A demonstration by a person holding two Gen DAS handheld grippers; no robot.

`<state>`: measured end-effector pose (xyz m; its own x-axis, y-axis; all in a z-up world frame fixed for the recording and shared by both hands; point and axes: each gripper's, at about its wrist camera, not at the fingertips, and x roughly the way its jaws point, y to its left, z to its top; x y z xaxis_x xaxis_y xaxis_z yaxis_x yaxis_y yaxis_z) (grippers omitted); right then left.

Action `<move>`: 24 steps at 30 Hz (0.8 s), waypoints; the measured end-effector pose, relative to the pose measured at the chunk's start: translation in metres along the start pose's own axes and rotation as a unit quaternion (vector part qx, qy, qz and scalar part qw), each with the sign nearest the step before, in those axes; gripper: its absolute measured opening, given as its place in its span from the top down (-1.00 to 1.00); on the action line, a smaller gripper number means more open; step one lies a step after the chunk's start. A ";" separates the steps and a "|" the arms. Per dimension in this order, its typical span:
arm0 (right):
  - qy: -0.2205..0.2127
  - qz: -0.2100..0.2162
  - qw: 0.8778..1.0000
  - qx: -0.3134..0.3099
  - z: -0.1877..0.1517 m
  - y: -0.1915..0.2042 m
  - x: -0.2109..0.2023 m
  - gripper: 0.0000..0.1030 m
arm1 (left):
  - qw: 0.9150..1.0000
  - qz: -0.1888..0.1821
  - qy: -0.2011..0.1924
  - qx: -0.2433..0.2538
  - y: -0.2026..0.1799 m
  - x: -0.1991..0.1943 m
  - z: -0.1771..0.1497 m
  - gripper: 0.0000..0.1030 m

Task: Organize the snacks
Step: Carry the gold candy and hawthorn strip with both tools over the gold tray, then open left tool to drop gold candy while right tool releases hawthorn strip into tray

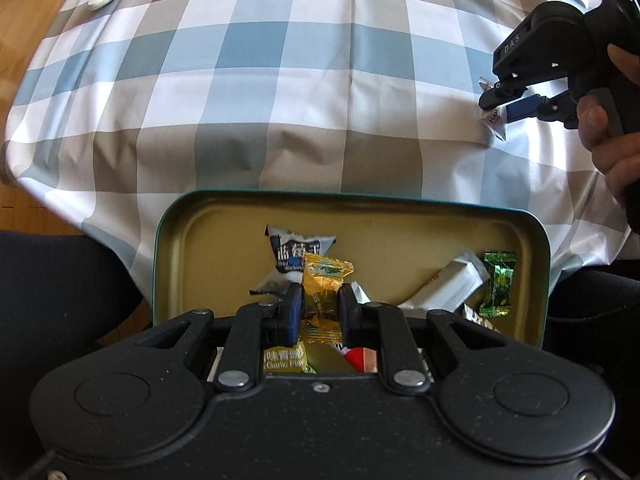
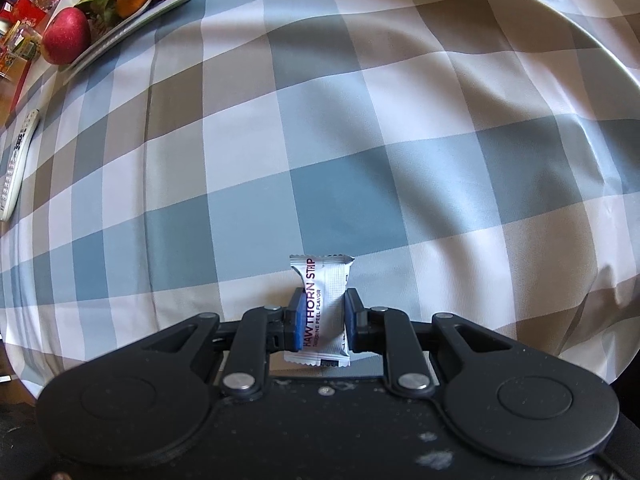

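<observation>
Left gripper (image 1: 320, 312) pinches a gold candy (image 1: 325, 280) over the open tin (image 1: 400, 208). Right gripper (image 2: 322, 320) clamps the hawthorn strip (image 2: 325, 308) above the checked cloth (image 2: 320, 140).

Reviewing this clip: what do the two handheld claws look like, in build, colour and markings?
Both are matte black plastic. The left claw and right claw each have two linkage arms with silver rivets, round black housings on either side, and blue pads on the fingers. Seen from the left wrist view, the right claw carries white "DAS" lettering. No cables or sleeves show.
</observation>
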<state>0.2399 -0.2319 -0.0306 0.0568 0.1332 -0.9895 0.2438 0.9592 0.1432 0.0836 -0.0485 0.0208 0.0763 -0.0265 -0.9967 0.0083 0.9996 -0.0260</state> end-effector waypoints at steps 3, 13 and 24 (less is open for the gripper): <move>-0.006 0.004 1.000 -0.006 -0.004 -0.002 -0.005 0.63 | 1.000 0.000 -0.004 -0.006 0.003 -0.003 -0.005 0.51; -0.085 -0.006 0.995 -0.051 -0.044 0.000 -0.043 0.62 | 0.998 0.003 -0.036 -0.058 0.043 -0.021 -0.013 0.52; -0.104 0.076 0.992 -0.005 -0.148 -0.018 -0.072 0.62 | 0.998 -0.013 -0.036 -0.052 0.045 -0.014 -0.030 0.52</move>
<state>0.0879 -0.2219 0.0347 0.2914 0.2241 -0.9300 0.2064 0.9346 0.2898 0.0534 -0.0034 0.0313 0.1483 -0.0494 -0.9877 -0.0926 0.9937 -0.0636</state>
